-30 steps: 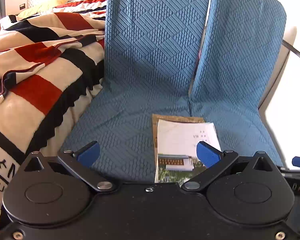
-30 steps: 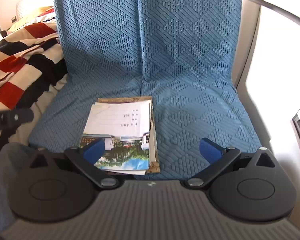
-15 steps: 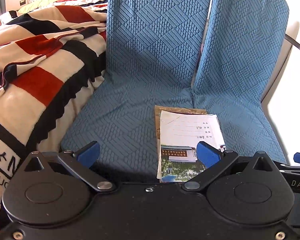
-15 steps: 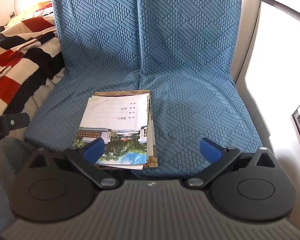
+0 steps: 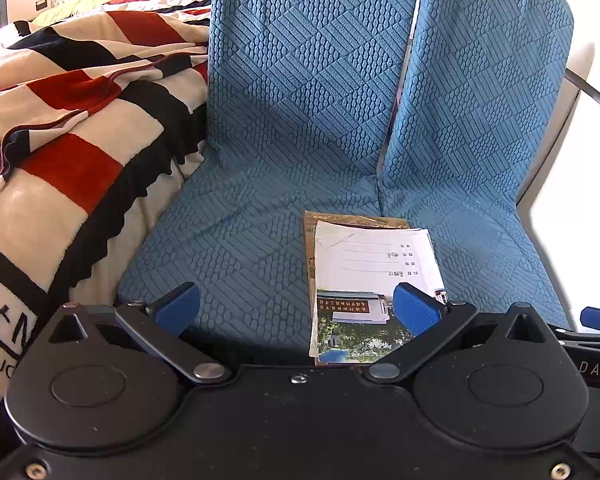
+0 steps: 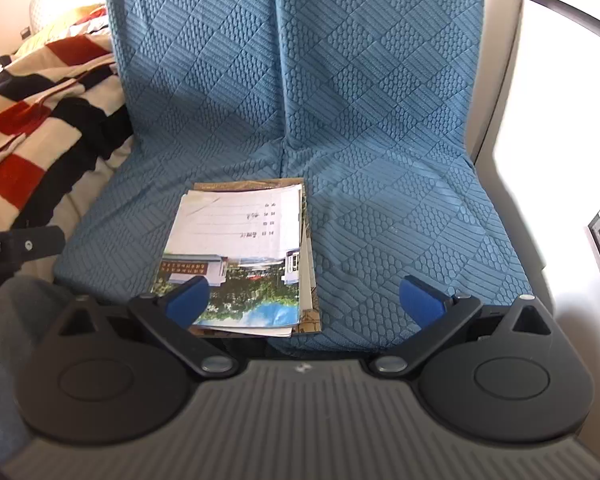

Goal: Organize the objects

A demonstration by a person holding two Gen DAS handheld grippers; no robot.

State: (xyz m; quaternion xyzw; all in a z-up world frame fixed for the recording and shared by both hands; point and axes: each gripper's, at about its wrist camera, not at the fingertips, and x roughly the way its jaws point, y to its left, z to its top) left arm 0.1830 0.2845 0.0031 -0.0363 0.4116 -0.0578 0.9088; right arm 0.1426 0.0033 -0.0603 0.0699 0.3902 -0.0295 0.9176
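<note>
A blue quilted cover draped the seat and back of a chair, its two panels meeting at a seam down the middle. Left of the chair lay a red, black and cream striped blanket, heaped against the cover's edge; bright light washed out the room to the chair's right.

A stack of booklets lay flat on the seat, left of the seam, its long axis running from the chair's front edge toward the backrest. The printed photo end faced the front edge and the lined white end faced the backrest. A brown cover showed beneath it.

The seat right of the seam was bare cover, as was the strip between stack and blanket.

The left tool and the right tool were both spread wide, gripping nothing, near the chair's front edge.
</note>
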